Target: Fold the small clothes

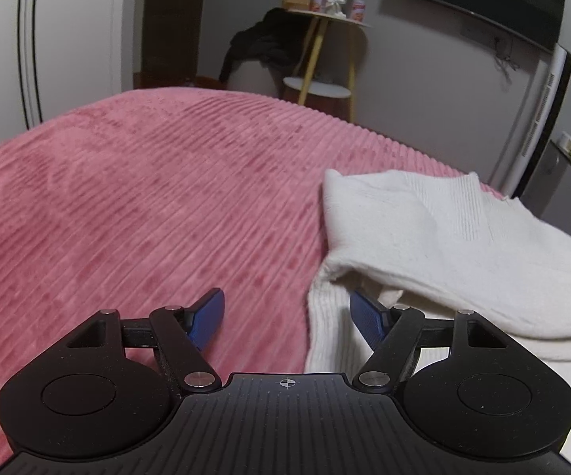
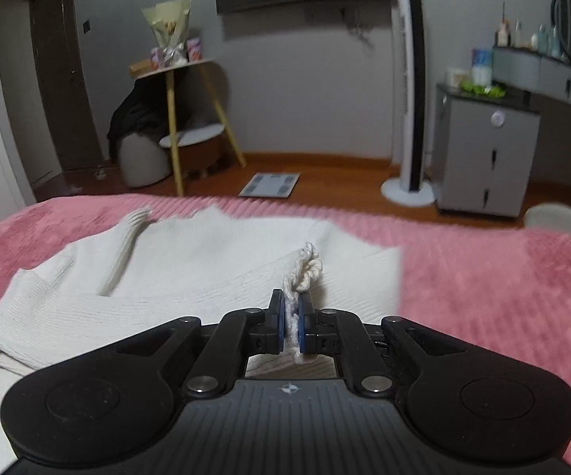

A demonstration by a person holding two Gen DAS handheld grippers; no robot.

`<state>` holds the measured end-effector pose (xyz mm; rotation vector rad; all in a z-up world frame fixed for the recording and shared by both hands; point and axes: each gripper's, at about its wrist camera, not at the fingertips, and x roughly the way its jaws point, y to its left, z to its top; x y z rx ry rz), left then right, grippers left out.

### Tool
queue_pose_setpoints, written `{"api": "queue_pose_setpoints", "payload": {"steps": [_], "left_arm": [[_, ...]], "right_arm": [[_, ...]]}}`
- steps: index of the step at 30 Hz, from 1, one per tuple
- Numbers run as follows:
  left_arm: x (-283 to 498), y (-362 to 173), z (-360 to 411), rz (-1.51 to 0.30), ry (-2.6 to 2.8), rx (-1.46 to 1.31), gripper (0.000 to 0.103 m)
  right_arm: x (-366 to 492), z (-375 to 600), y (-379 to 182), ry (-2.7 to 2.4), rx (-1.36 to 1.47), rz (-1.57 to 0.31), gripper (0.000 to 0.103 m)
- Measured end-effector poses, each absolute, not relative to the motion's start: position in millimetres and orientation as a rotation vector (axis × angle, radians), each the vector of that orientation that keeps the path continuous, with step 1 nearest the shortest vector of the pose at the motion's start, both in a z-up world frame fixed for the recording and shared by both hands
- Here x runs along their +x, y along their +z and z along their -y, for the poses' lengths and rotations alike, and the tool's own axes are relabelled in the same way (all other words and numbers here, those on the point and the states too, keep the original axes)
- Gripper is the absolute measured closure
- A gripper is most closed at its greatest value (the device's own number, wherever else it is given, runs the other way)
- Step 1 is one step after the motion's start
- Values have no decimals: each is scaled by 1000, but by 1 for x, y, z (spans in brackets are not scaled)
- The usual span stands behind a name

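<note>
Right wrist view showed the right gripper (image 2: 291, 318) clamped tight on a bunched edge of the white knit garment (image 2: 190, 273), a twist of fabric poking up at 12 o'clock from between its pads. That pinch probably served to carry the edge across for a fold. The garment lay spread on the pink ribbed bedspread (image 2: 483, 277), one sleeve doubled over its body toward 10 o'clock. Left wrist view showed the left gripper (image 1: 287, 318) spread wide and holding nothing, its right blue pad just under a raised fold of the garment (image 1: 444, 229) at 3 o'clock, likely poised to catch that layer. Bare bedspread (image 1: 147, 198) filled everything from 9 to 12 o'clock.
</note>
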<state>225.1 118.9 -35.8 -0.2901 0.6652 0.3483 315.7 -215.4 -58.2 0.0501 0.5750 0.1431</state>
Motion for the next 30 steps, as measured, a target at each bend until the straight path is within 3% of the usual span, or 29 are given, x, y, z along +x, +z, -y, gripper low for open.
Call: {"api": "queue_pose_setpoints", "payload": {"steps": [12, 20, 21, 24, 30], "left_arm": [[242, -41, -115, -716, 345, -264, 48], [233, -15, -117, -666, 340, -278, 46], [233, -10, -115, -649, 336, -278, 44], [243, -3, -107, -620, 302, -265, 37], [280, -30, -80, -738, 254, -186, 50]], "right_arm": [[328, 233, -77, 89, -23, -608, 97], [331, 240, -82, 63, -12, -648, 95], [328, 243, -78, 57, 13, -642, 90], [317, 248, -71, 82, 99, -631, 89], [320, 242, -84, 98, 99, -677, 88]]}}
